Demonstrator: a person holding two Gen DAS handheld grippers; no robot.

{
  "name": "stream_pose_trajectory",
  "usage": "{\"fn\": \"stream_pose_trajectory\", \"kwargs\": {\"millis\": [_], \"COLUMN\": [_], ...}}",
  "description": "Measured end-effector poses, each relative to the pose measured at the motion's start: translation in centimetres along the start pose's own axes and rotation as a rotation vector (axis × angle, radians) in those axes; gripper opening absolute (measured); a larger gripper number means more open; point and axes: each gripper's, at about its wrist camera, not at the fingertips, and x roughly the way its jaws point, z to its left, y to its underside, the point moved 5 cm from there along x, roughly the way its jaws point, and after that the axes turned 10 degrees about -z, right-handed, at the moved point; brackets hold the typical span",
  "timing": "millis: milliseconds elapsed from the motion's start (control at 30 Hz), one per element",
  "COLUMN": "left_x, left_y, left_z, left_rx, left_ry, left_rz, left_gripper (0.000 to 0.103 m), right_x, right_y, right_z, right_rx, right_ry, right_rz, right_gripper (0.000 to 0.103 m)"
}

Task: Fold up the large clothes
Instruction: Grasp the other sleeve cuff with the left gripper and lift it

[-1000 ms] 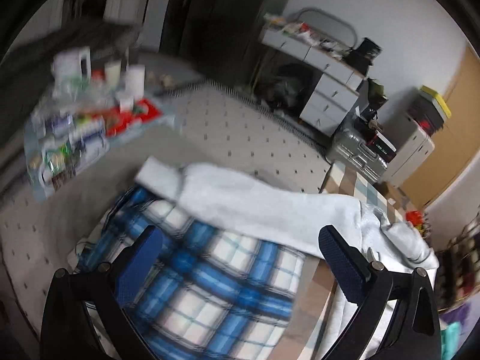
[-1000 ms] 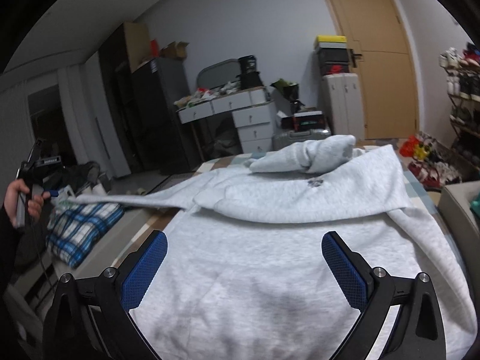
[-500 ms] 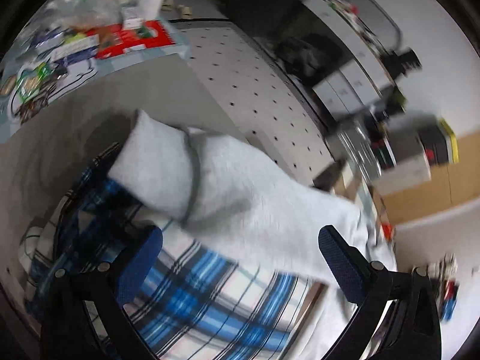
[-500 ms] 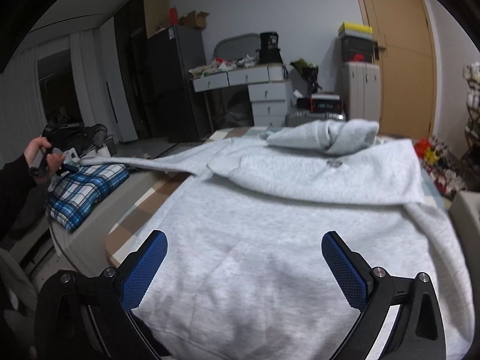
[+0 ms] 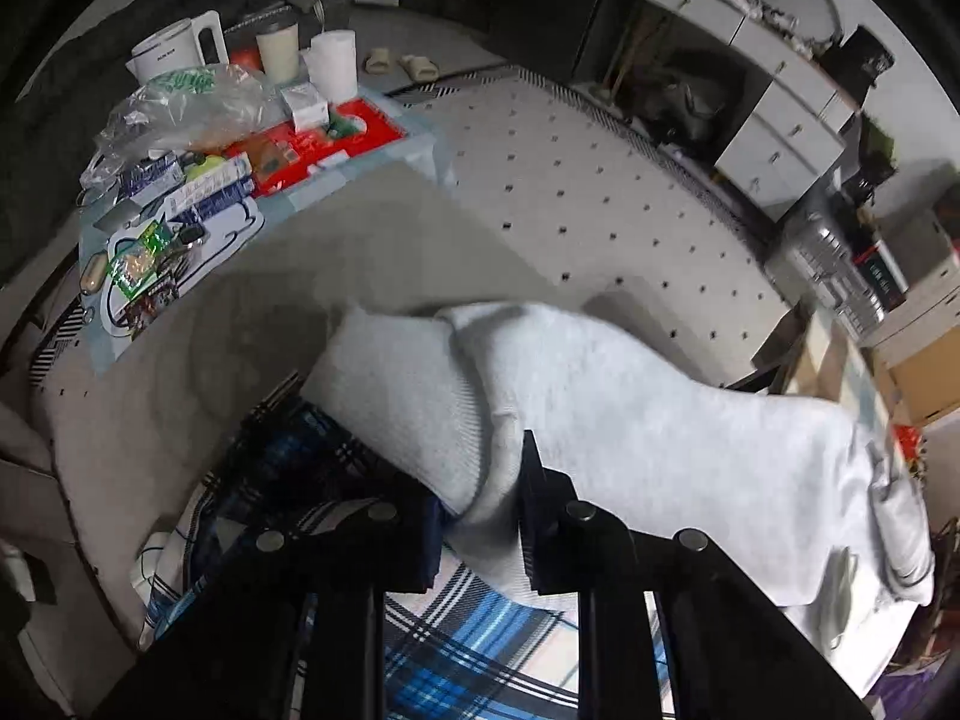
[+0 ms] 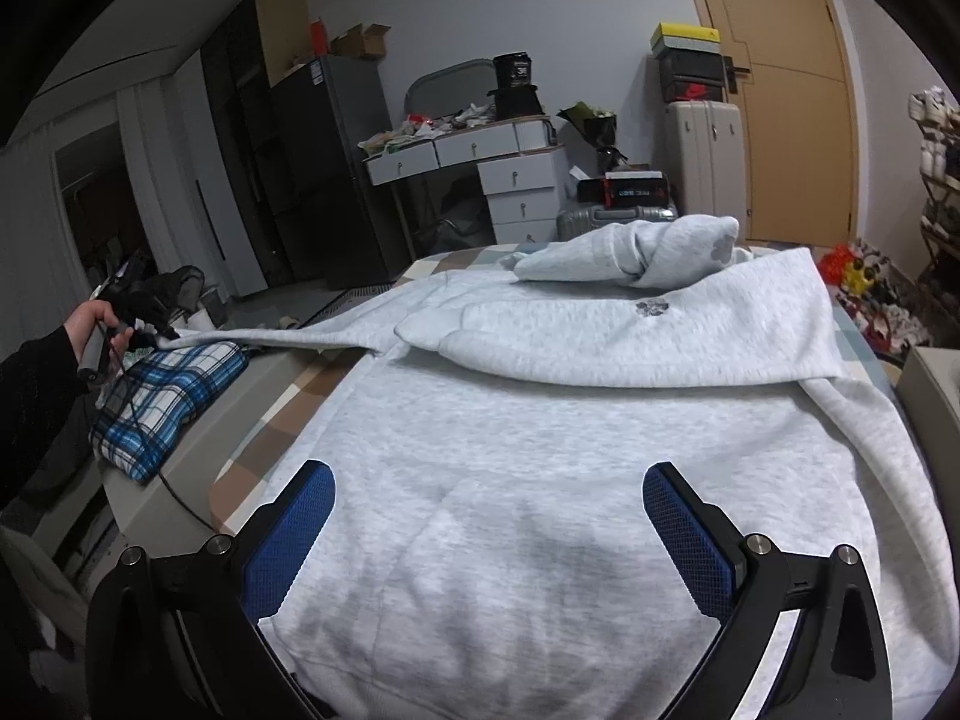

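Observation:
A large light-grey hoodie (image 6: 540, 450) lies spread on the bed, its hood bunched at the far end. One long sleeve (image 6: 288, 336) stretches off to the left. In the left wrist view that sleeve (image 5: 630, 408) ends in a ribbed cuff (image 5: 408, 396) lying over a blue plaid pillow (image 5: 480, 648). My left gripper (image 5: 480, 498) points steeply down; its jaws are closing and pinch the sleeve fabric just behind the cuff. My right gripper (image 6: 489, 516) hovers wide open above the hoodie's lower body, with nothing between its pads.
A low side table (image 5: 384, 150) left of the bed carries a kettle (image 5: 174, 48), cups and packets. A dotted rug (image 5: 570, 192) covers the floor. White drawers (image 6: 516, 180), suitcases (image 6: 702, 156) and a door (image 6: 792, 90) stand at the far wall.
My left gripper came down over the cuff and its jaws went from wide open to pinched on the sleeve. The right gripper stayed open over the hoodie.

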Motion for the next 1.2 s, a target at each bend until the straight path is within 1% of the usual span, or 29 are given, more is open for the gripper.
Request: {"fn": "stream_pose_trajectory", "kwargs": {"millis": [100, 167, 200, 267, 300, 333, 367, 400, 467, 567, 600, 633, 667, 700, 733, 767, 800, 833, 867, 900, 933, 967, 1000, 1033, 1067, 1100, 1200], "left_x": [-1.7, -3.9, -4.4, -6.9, -8.8, -10.1, -12.7, -14.0, -18.5, -23.2, -25.3, -26.7, -27.7, -29.1, -29.6, -30.0, -30.0, -29.3, -28.3, -27.0, -25.5, -23.2, -21.8, -19.3, -17.9, -15.7, -12.3], "left_y": [-1.2, -2.2, -2.7, -3.4, -3.7, -3.9, -4.0, -4.0, -3.0, -0.3, 1.8, 3.5, 5.3, 8.5, 10.4, 13.2, 16.1, 19.9, 22.6, 24.9, 26.9, 29.5, 30.8, 32.7, 33.9, 35.5, 38.5], "left_z": [-1.0, -2.7, -2.9, -5.1, -6.8, -8.0, -10.4, -11.8, -16.8, -23.1, -26.2, -28.5, -30.4, -33.4, -35.0, -37.2, -39.3, -41.8, -43.4, -45.0, -46.3, -47.8, -48.6, -49.8, -50.6, -51.5, -53.3], "left_rx": [0.033, 0.064, 0.076, 0.124, 0.157, 0.175, 0.218, 0.244, 0.334, 0.447, 0.508, 0.556, 0.601, 0.672, 0.713, 0.769, 0.827, 0.885, 0.92, 0.95, 0.969, 0.989, 0.995, 1.003, 1.007, 1.024, 1.048], "left_ry": [0.017, 0.051, 0.066, 0.116, 0.154, 0.175, 0.216, 0.249, 0.34, 0.477, 0.534, 0.579, 0.624, 0.685, 0.712, 0.747, 0.778, 0.815, 0.833, 0.843, 0.849, 0.842, 0.839, 0.828, 0.813, 0.798, 0.795], "left_rz": [-0.063, -0.127, -0.148, -0.214, -0.261, -0.288, -0.342, -0.374, -0.436, -0.469, -0.481, -0.483, -0.48, -0.471, -0.465, -0.453, -0.432, -0.392, -0.353, -0.306, -0.264, -0.209, -0.178, -0.123, -0.094, -0.068, -0.032], "left_gripper": [0.013, 0.013, 0.013, 0.013, 0.013, 0.013, 0.013, 0.013, 0.013, 0.013, 0.013, 0.013, 0.013, 0.013, 0.013, 0.013, 0.013, 0.013, 0.013, 0.013, 0.013, 0.013, 0.013, 0.013, 0.013, 0.013, 0.013], "right_x": [0.0, -0.1, -0.1, -0.1, -0.1, -0.1, -0.1, -0.1, -0.3, -0.6, -0.8, -1.1, -1.4, -1.9, -2.3, -2.9, -3.6, -4.4, -4.9, -5.6, -6.2, -6.9, -7.6, -8.1, -8.9, -9.4, -10.7], "right_y": [-0.1, -0.1, -0.2, -0.3, -0.3, -0.3, -0.3, -0.4, -0.4, -0.7, -0.8, -0.9, -1.0, -1.1, -1.1, -1.0, -0.9, -0.6, -0.4, 0.1, 0.4, 0.9, 1.4, 1.7, 2.4, 2.7, 3.6], "right_z": [0.0, -0.1, 0.0, -0.1, -0.1, -0.2, -0.3, -0.4, -0.6, -1.0, -1.3, -1.7, -2.5, -3.5, -4.4, -5.6, -6.8, -8.5, -9.6, -11.1, -12.2, -13.6, -15.0, -15.7, -16.9, -17.6, -18.5], "right_rx": [0.01, 0.018, 0.021, 0.029, 0.034, 0.039, 0.044, 0.049, 0.06, 0.077, 0.084, 0.098, 0.125, 0.162, 0.196, 0.239, 0.282, 0.338, 0.37, 0.418, 0.458, 0.513, 0.562, 0.589, 0.642, 0.682, 0.758], "right_ry": [0.004, 0.003, 0.003, 0.005, 0.005, 0.006, 0.007, 0.007, 0.006, 0.018, 0.029, 0.049, 0.08, 0.118, 0.15, 0.183, 0.215, 0.273, 0.314, 0.368, 0.397, 0.43, 0.472, 0.496, 0.53, 0.539, 0.557], "right_rz": [0.001, -0.003, -0.005, -0.007, -0.007, -0.006, -0.005, -0.004, -0.009, -0.021, -0.027, -0.035, -0.044, -0.053, -0.06, -0.073, -0.086, -0.098, -0.1, -0.1, -0.101, -0.103, -0.106, -0.107, -0.11, -0.116, -0.138], "right_gripper": [0.103, 0.103, 0.103, 0.103, 0.103, 0.103, 0.103, 0.103, 0.103, 0.103, 0.103, 0.103, 0.103, 0.103, 0.103, 0.103, 0.103, 0.103, 0.103, 0.103, 0.103, 0.103, 0.103, 0.103, 0.103, 0.103, 0.103]}}
